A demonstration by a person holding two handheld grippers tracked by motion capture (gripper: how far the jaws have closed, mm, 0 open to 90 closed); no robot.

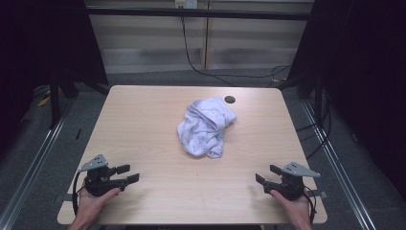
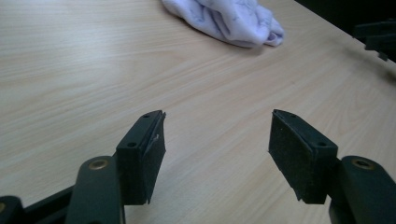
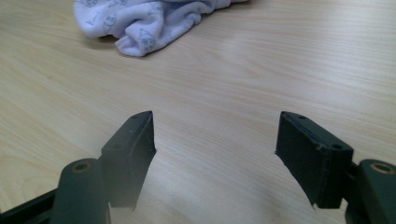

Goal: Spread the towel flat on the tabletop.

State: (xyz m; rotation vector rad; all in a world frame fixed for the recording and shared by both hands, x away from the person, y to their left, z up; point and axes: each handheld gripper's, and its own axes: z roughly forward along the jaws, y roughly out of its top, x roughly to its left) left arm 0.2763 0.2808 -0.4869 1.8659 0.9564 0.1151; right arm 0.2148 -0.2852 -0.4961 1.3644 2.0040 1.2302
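Observation:
A crumpled pale lilac cloth [image 1: 206, 127] with a small print lies bunched near the middle of the wooden table [image 1: 143, 124], a little toward the far side. My left gripper [image 1: 128, 174] rests at the near left corner, open, nothing between its jaws, pointing toward the table's middle. My right gripper [image 1: 267, 175] sits at the near right corner, also open and empty. In the left gripper view the cloth [image 2: 229, 21] lies far ahead beyond the open left gripper [image 2: 217, 140]. The right gripper view has the cloth [image 3: 140, 21] at the top left, well past the right gripper [image 3: 215, 140].
A dark round hole [image 1: 230, 99] marks the table's far right part. Cables [image 1: 201, 67] run on the floor behind the table, and dark curtains [image 1: 364, 72] flank both sides. The other gripper [image 2: 378, 37] appears at the left gripper view's right edge.

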